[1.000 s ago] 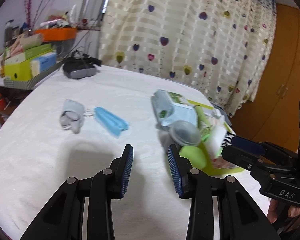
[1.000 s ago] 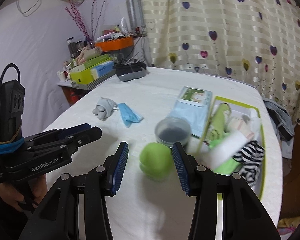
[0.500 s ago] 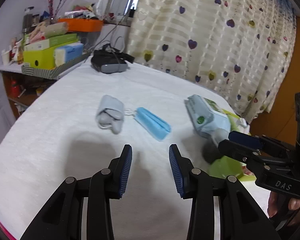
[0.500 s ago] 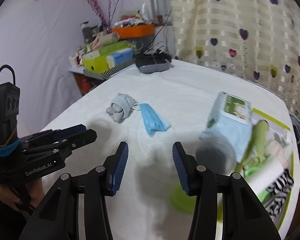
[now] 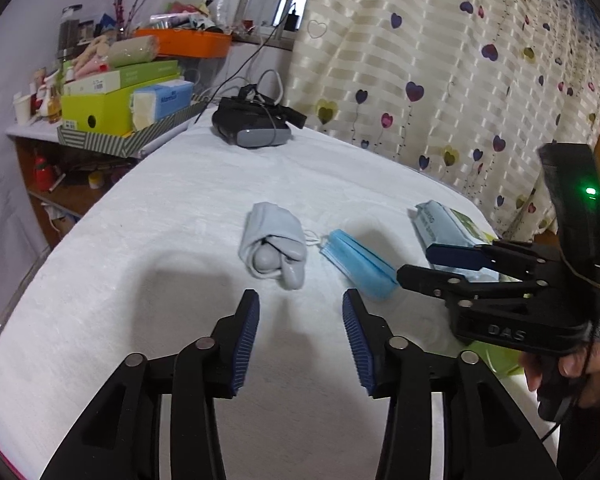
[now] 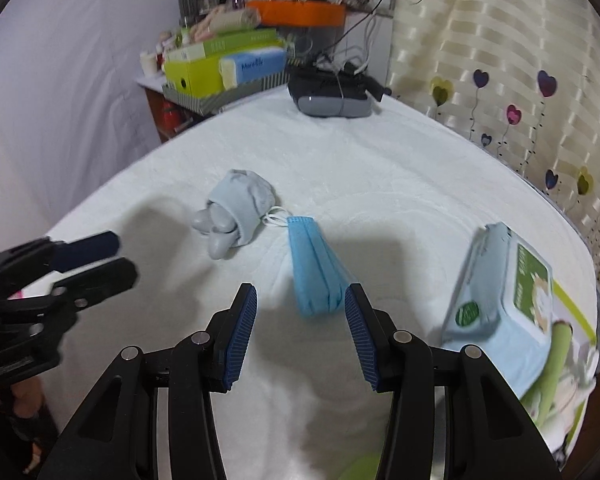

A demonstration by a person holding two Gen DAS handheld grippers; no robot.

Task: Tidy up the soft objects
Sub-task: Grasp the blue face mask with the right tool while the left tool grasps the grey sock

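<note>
A rolled grey sock bundle (image 5: 274, 242) lies on the white bed cover, with a folded blue face mask (image 5: 358, 264) just to its right. My left gripper (image 5: 298, 308) is open and empty, a short way in front of the sock bundle. My right gripper (image 6: 300, 300) is open and empty, its fingertips at the near end of the blue mask (image 6: 314, 268). The sock bundle (image 6: 236, 210) sits to the mask's left in the right wrist view. A pale blue wet-wipes pack (image 6: 500, 288) lies to the right, resting on a green-edged tray (image 6: 568, 312).
A black and grey VR headset (image 5: 254, 126) with cables sits at the far end of the bed. A shelf to the left holds green boxes (image 5: 112, 100) and an orange bin (image 5: 188, 42). A heart-patterned curtain (image 5: 440, 60) hangs behind the bed.
Both grippers have swung left, away from the green tray and its green ball and jar, and closer to the sock bundle and mask. Both stay open.
</note>
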